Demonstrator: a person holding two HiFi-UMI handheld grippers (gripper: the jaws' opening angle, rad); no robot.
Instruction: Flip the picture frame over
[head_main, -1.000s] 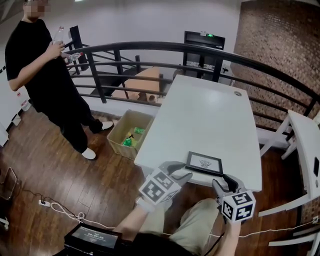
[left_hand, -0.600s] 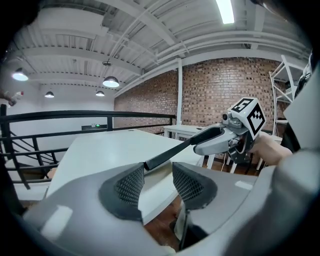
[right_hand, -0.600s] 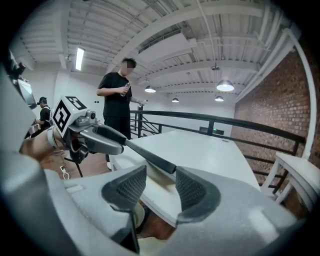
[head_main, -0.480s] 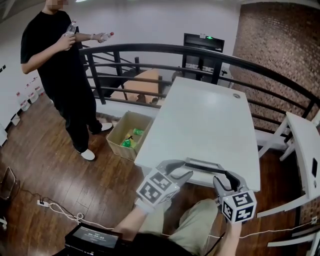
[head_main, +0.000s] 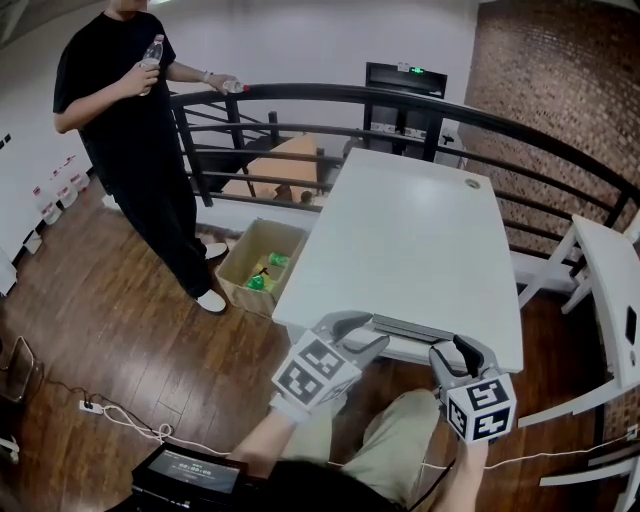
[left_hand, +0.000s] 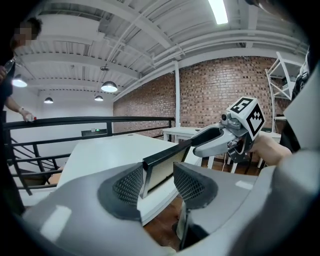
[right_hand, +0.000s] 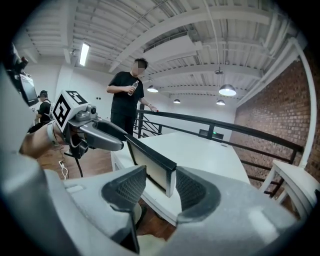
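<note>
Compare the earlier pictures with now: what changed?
The picture frame, flat on the white table a second ago, has been tipped up on edge. One end sits between the jaws of the left gripper, which have just been opening, the other in the right gripper. The bystander stepped nearer the table. Table and cardboard box stayed put.

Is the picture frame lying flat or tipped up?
Tipped up. The picture frame is tilted steeply on edge over the table; from the head view only its thin edge shows.

White table (head_main: 420, 230) on dark wood floor (head_main: 90, 330), black railing (head_main: 330, 95), brick wall (head_main: 560, 70), cardboard box (head_main: 245, 265) alongside.
</note>
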